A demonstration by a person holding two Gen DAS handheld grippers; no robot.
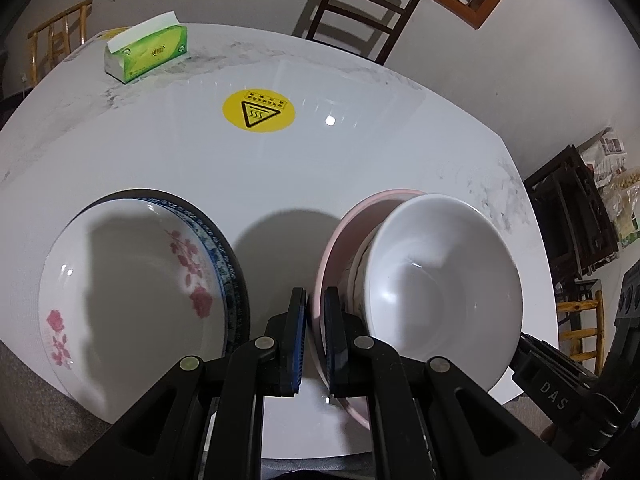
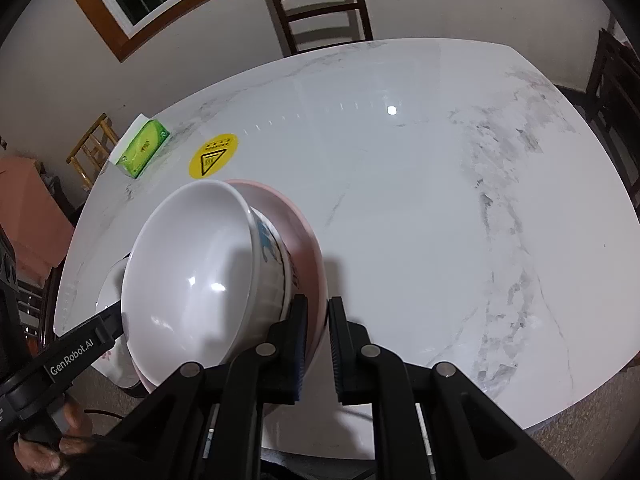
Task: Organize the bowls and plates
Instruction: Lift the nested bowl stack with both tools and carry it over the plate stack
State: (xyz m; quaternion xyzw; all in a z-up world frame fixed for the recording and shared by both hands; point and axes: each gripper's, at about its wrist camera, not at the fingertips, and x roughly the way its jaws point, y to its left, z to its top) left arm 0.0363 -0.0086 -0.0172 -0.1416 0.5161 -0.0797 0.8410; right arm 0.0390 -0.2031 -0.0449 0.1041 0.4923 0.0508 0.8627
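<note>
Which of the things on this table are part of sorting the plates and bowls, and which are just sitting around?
Part of the job: pink plate, white bowl on it, rose-patterned bowl, blue-patterned plate under it.

Just lying about: green tissue pack, yellow warning sticker, dark wooden chair.

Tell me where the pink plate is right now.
The pink plate is pinched at opposite rims by the left gripper and right gripper, carrying the white bowl, right of the flowered plates.
</note>
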